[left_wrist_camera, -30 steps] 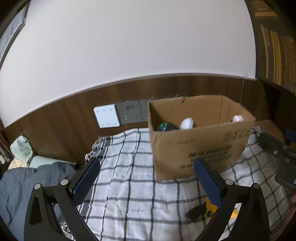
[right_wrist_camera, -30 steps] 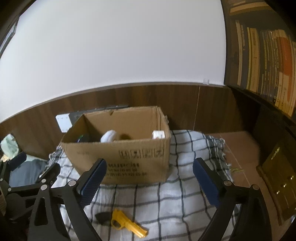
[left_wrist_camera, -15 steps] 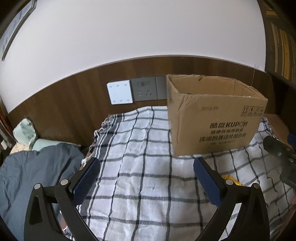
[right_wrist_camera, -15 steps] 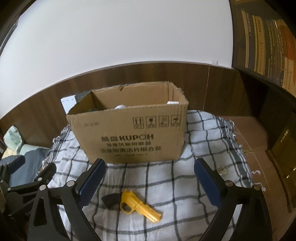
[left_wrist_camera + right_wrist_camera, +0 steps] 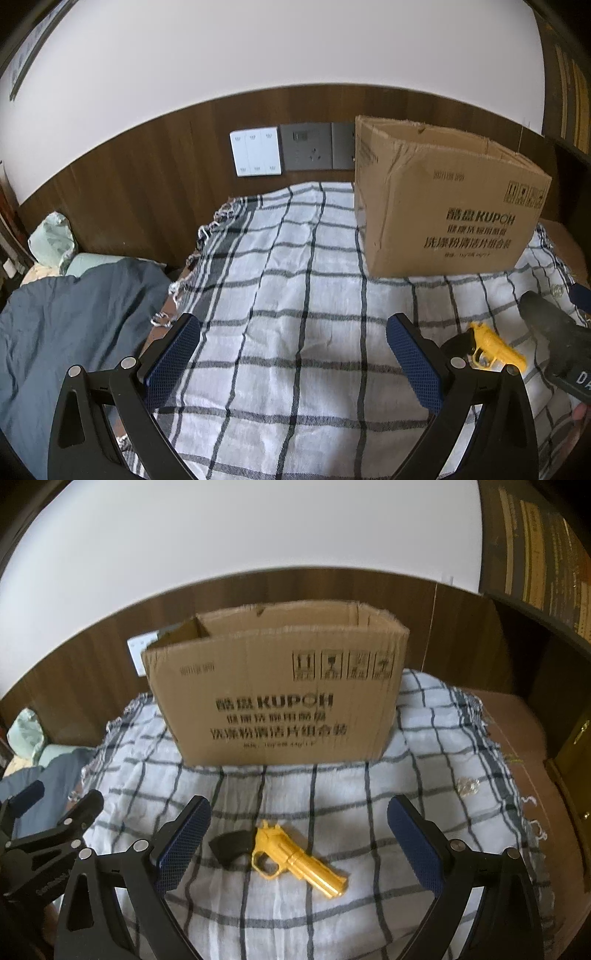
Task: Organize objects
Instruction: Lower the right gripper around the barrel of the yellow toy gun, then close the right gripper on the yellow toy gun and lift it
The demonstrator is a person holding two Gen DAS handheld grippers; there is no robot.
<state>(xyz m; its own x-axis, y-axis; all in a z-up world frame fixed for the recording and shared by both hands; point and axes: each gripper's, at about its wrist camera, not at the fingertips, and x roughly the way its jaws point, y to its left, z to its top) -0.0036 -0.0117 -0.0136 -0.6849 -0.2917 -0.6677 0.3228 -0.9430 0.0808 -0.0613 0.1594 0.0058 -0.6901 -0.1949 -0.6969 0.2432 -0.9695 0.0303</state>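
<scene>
A yellow plastic toy pistol with a black grip (image 5: 284, 856) lies flat on a white cloth with dark checks (image 5: 332, 794), near the cloth's front edge and somewhat right of its middle; its barrel points toward the front right and its black grip toward the left. The right gripper (image 5: 297, 843) hangs low above the cloth with its blue-padded fingers (image 5: 183, 840) spread wide and nothing between them; the toy lies on the cloth between the two pads as seen from the right wrist view, its grip just beside the left pad, though whether any pad touches it cannot be told. Behind the toy, toward the back edge of the cloth, stands an open brown cardboard box printed with KUPOH lettering (image 5: 280, 698), upright and well apart from the toy.

The left gripper (image 5: 293, 360) is also spread wide and empty; it hovers over bare cloth (image 5: 295, 295) left of the toy, which shows in the left wrist view (image 5: 487, 345) just beyond the right-hand pad (image 5: 413, 365); the box (image 5: 443, 206) stands at the back right corner of the cloth. Left of the cloth lies a crumpled dark blue blanket (image 5: 66, 314); on the brown wooden wall panel behind sit a white switch plate (image 5: 255, 151) and a grey socket plate (image 5: 306, 146).
</scene>
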